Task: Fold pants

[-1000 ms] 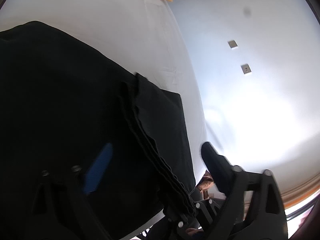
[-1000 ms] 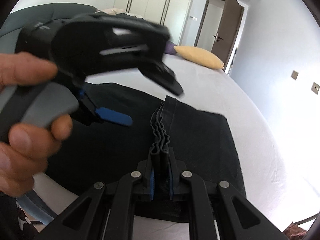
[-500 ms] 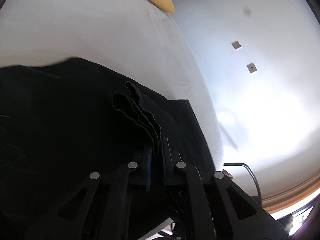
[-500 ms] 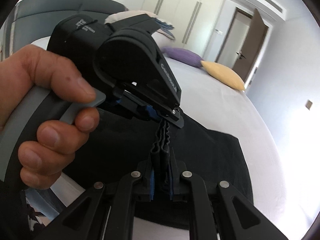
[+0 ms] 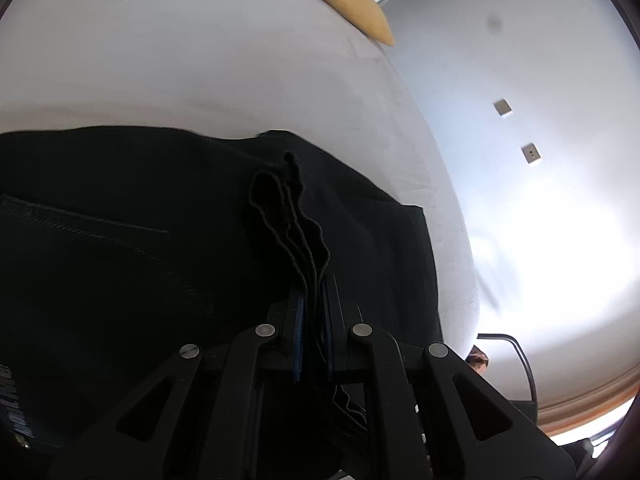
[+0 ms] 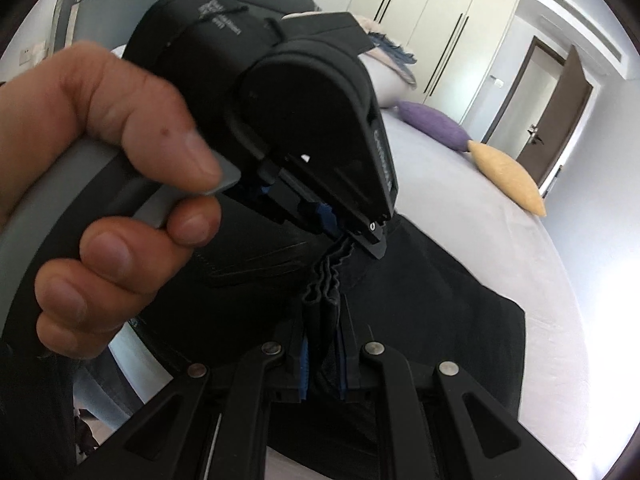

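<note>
My left hand-held gripper (image 5: 314,316) is clamped narrow on the pants (image 5: 140,248); a bunched stack of black fabric edges stands pinched between its 2 blue-lined fingers (image 5: 298,320) and rises in wavy ridges just ahead of the tips; the rest of the pants spreads away to the left and right below that fold, lying on the white bed (image 5: 200,60). In the right wrist view my right hand-held gripper (image 6: 322,344) is closed the same way on the same gathered edge; the folded layers sit upright in the gap between its fingers (image 6: 304,360), and the black cloth falls from there onto the bed (image 6: 460,200) toward the far right. Directly beyond that grip, the left hand-held gripper (image 6: 360,236) shows from outside, its tips biting the same ridge of fabric a little further along, so the 2 grips lie close together on 1 bunched seam; the left hand (image 6: 120,184) wraps its grey handle, thumb on top and fingers curled beneath. A yellow pillow (image 6: 506,176) and a purple pillow (image 6: 434,125) rest at the far end of the bed, well apart from the pants; white wardrobe doors (image 6: 436,28) and an open dark door (image 6: 560,100) stand behind them.
</note>
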Demonstrator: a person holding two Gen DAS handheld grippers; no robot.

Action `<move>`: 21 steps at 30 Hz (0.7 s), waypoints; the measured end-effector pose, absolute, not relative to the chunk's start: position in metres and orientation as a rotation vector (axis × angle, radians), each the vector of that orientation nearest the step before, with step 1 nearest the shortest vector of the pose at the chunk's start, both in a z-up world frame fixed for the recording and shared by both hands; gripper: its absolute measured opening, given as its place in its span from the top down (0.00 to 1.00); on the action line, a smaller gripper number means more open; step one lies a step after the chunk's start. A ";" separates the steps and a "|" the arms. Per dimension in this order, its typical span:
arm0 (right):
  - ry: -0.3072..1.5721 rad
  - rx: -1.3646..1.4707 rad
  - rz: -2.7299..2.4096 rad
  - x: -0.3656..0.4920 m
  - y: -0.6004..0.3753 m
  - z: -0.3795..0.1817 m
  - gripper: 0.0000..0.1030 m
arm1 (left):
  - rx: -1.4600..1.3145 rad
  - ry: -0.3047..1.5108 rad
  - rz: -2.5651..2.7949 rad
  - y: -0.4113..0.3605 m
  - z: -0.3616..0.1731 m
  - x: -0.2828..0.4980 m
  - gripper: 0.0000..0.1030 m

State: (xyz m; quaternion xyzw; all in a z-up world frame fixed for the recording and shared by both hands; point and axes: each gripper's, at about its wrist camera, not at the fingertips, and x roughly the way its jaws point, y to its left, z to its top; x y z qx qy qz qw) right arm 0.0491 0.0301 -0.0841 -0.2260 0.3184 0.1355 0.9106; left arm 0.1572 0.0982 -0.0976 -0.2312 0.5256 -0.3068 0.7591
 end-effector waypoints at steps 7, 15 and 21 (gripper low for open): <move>0.684 -0.493 0.308 0.069 0.036 -0.091 0.89 | -0.521 1.150 -0.634 0.102 -0.116 0.147 0.93; 0.754 -0.424 0.396 0.095 0.003 -0.092 0.69 | -0.524 1.155 -0.559 0.081 -0.125 0.142 0.91; 0.793 -0.135 0.546 0.098 -0.061 -0.053 0.56 | -0.399 0.993 -0.469 0.090 -0.074 0.137 0.91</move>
